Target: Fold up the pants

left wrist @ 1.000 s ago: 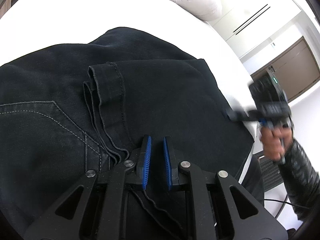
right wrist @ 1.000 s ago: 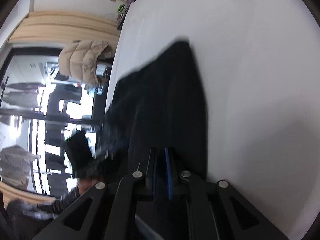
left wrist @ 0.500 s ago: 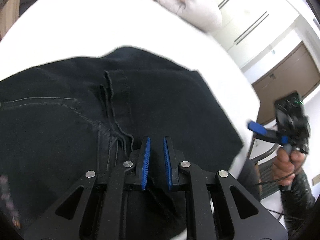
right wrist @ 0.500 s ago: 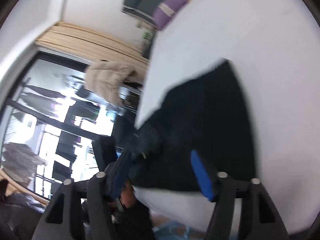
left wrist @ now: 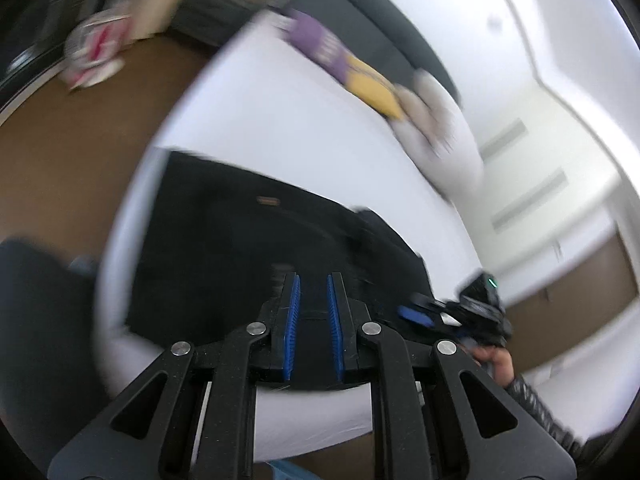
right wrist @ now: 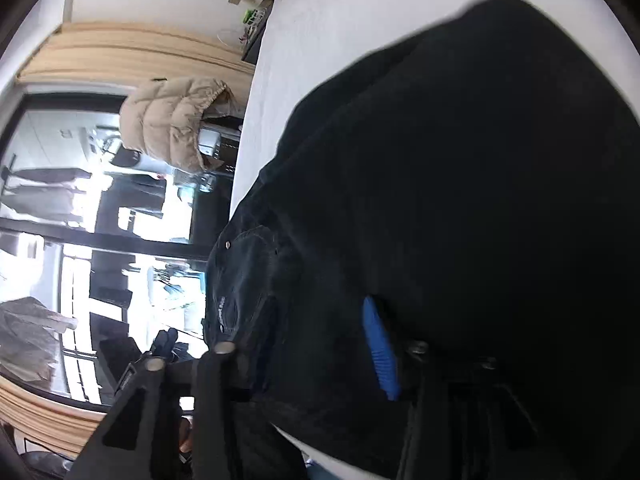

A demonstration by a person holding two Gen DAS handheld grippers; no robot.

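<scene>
My left tongs (left wrist: pixel 312 300) hang nearly closed with nothing between the blue pads, above the black jeans (left wrist: pixel 248 256) lying folded flat on the white bed (left wrist: pixel 304 148). My right tongs (right wrist: pixel 312 344) have just been opening then easing back in, and they stand spread over the near edge of the jeans, pads not pressing the denim.

One pair of black denim pants (left wrist: pixel 248 248); two black grippers with blue pads (left wrist: pixel 312 300); one beige puffer jacket (right wrist: pixel 176 124).
</scene>
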